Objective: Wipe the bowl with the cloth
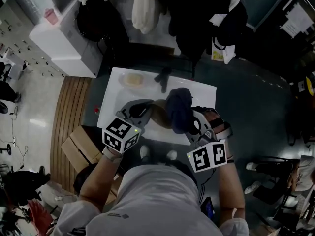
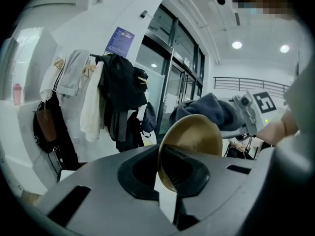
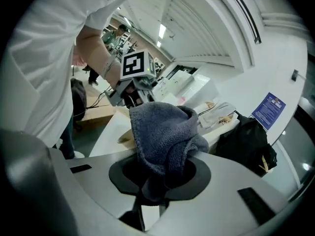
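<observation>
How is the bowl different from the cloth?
The bowl is shiny gold and smooth; the cloth is fuzzy blue-grey. The bowl is round, tilted on edge; the cloth is bunched in folds. Both are clamped: bowl in the left gripper, cloth in the right gripper.

Brass-coloured bowl (image 2: 192, 136), tilted on edge, rim pinched between jaws of left gripper (image 2: 166, 181). Dark blue-grey terry cloth (image 3: 165, 132), bunched, clamped in right gripper (image 3: 151, 196), touching bowl.

Above the desk's (image 1: 203, 91) near edge, the bowl (image 1: 158, 114) sits in the left tongs (image 1: 142, 111); the cloth (image 1: 179, 108), in the right tongs (image 1: 193, 127), lies against its right side. Behind, a round pad (image 1: 133, 79) lies at the desk's far left.
</observation>
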The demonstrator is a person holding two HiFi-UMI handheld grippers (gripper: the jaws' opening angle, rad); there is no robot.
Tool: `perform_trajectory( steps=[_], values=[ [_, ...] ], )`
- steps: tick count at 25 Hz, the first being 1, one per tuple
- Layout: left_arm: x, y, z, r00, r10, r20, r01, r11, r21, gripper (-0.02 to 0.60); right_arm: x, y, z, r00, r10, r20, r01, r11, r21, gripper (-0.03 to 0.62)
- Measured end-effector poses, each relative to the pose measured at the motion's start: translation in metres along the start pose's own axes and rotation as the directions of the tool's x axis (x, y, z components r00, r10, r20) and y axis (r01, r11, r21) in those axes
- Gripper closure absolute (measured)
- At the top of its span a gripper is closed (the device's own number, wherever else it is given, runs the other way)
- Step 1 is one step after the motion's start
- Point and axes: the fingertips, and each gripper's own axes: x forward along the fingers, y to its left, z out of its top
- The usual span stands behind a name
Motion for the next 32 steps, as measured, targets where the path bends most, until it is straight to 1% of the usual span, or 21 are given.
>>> perform_trajectory(
  steps=[2, 5, 7, 10, 14, 16, 18, 20, 22, 23, 25, 28, 30, 32],
  values=[
    [0.001, 0.004, 0.002, 1.000, 0.016, 0.006, -0.016, 0.999, -0.041, 0.565, 0.000, 0.003, -0.001, 1.000, 0.011, 0.000, -0.011, 1.000, 0.005, 0.510],
    [0.001, 0.011, 0.003, 0.999, 0.050, 0.014, -0.048, 0.996, -0.080, 0.565, 0.000, 0.008, -0.005, 1.000, 0.029, -0.001, -0.029, 0.999, 0.026, 0.510],
    [0.001, 0.017, 0.008, 0.997, 0.066, 0.031, -0.062, 0.991, -0.122, 0.565, 0.001, 0.012, -0.008, 0.999, 0.042, 0.001, -0.042, 0.998, 0.041, 0.510],
    [0.001, 0.025, 0.019, 0.994, 0.077, 0.075, -0.060, 0.978, -0.200, 0.565, 0.003, 0.017, -0.008, 0.998, 0.059, 0.023, -0.061, 0.995, 0.080, 0.511],
    [0.001, 0.028, 0.033, 0.989, 0.090, 0.118, -0.059, 0.969, -0.241, 0.565, 0.006, 0.022, -0.005, 0.995, 0.076, 0.071, -0.085, 0.988, 0.130, 0.510],
    [0.000, 0.026, 0.041, 0.984, 0.078, 0.159, -0.033, 0.962, -0.270, 0.565, 0.007, 0.027, -0.004, 0.991, 0.091, 0.101, -0.107, 0.982, 0.158, 0.510],
    [-0.002, 0.022, 0.048, 0.977, 0.050, 0.206, 0.017, 0.951, -0.309, 0.566, 0.009, 0.032, 0.000, 0.983, 0.104, 0.148, -0.133, 0.972, 0.195, 0.510],
    [-0.002, 0.019, 0.053, 0.972, 0.015, 0.233, 0.066, 0.939, -0.337, 0.565, 0.011, 0.036, 0.006, 0.973, 0.109, 0.206, -0.157, 0.959, 0.235, 0.510],
    [-0.002, 0.016, 0.057, 0.967, -0.037, 0.251, 0.129, 0.924, -0.361, 0.566, 0.013, 0.036, 0.013, 0.957, 0.112, 0.269, -0.188, 0.943, 0.276, 0.511],
    [-0.003, 0.013, 0.059, 0.961, -0.076, 0.264, 0.176, 0.910, -0.375, 0.566, 0.014, 0.036, 0.017, 0.946, 0.115, 0.303, -0.207, 0.933, 0.294, 0.510],
    [-0.005, 0.006, 0.065, 0.939, -0.171, 0.297, 0.285, 0.871, -0.399, 0.566, 0.016, 0.036, 0.025, 0.922, 0.126, 0.366, -0.252, 0.914, 0.319, 0.510],
    [-0.011, -0.008, 0.070, 0.892, -0.316, 0.323, 0.429, 0.815, -0.388, 0.566, 0.018, 0.041, 0.038, 0.881, 0.162, 0.445, -0.329, 0.886, 0.328, 0.510],
    [-0.016, -0.018, 0.072, 0.851, -0.420, 0.315, 0.516, 0.780, -0.355, 0.566, 0.019, 0.045, 0.044, 0.852, 0.187, 0.489, -0.380, 0.864, 0.331, 0.511],
    [-0.023, -0.031, 0.073, 0.803, -0.521, 0.290, 0.594, 0.740, -0.315, 0.566, 0.021, 0.047, 0.049, 0.823, 0.209, 0.528, -0.426, 0.841, 0.332, 0.510]
  ],
)
